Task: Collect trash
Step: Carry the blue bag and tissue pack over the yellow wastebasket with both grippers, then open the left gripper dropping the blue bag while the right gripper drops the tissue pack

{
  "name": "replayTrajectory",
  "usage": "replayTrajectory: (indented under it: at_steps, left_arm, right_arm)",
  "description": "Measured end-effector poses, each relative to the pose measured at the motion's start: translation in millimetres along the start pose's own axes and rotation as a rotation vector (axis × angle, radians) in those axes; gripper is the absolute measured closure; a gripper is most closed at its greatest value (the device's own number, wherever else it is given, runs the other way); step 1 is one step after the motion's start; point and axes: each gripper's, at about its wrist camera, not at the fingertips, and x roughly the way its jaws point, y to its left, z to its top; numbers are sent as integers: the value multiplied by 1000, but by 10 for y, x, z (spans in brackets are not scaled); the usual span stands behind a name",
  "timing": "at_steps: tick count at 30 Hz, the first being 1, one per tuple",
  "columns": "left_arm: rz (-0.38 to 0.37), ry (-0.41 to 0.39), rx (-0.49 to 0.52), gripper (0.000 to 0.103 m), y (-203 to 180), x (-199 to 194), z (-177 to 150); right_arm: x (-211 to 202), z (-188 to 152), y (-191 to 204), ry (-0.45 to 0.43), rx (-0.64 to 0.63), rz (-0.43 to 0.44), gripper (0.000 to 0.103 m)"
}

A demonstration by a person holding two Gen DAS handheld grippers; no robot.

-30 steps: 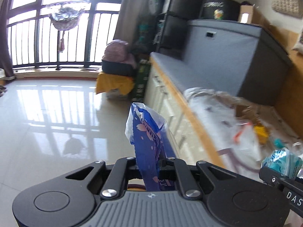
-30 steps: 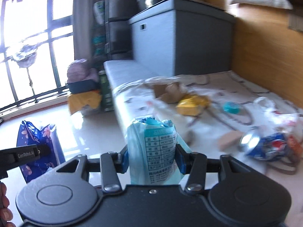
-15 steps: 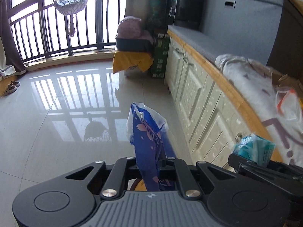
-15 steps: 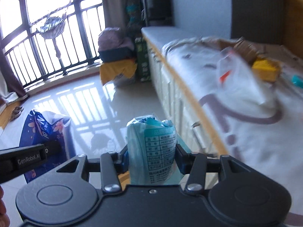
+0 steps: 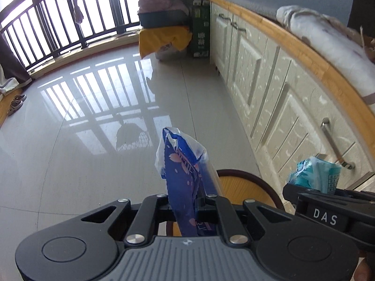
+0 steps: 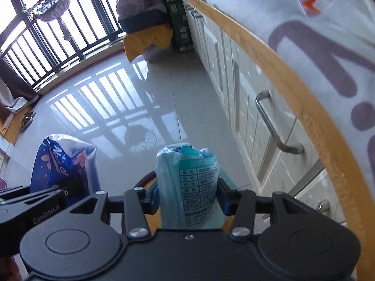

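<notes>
So the left hand-held gripper (image 5: 184,205) is clamping a blue flowery wrapper (image 5: 182,175) while the right hand-held gripper (image 6: 187,199) is squeezing a teal tissue pack (image 6: 189,187), both hovering over a round wooden bin (image 5: 243,187) on the floor beside the cabinets (image 5: 269,93).

Glossy tile floor (image 5: 98,154): yellow-draped pile (image 5: 164,37), green box (image 5: 200,35), shoes (image 5: 15,103)
</notes>
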Motion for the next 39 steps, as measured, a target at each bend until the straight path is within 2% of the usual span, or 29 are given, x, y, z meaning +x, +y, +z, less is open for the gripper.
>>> replayTrajectory:
  at_steps: [7,14,28,31,33,39]
  left_arm:
    - [8,49,24,92,-66,195,-16]
    - [40,87,33,92,1,353,-54]
    - [-24,109,28,89,-16,465,-56]
    - [-24,116,31,83,-15,475,-70]
    - [-20,120,38,72,-14,485,-77]
    - [-7,124,61,64,-37,501,-87]
  right_arm:
    - [273,-51,54,79,-25,-6,54]
    - [330,-15,99,97,-34,-11,53]
    - [490,-41,66,104,-1,-22,50]
    - [513,-32,33,111,12,-28,47]
    - [526,-35,3,114,19,-39,46]
    - [526,-44,-59,129,37,-37,44]
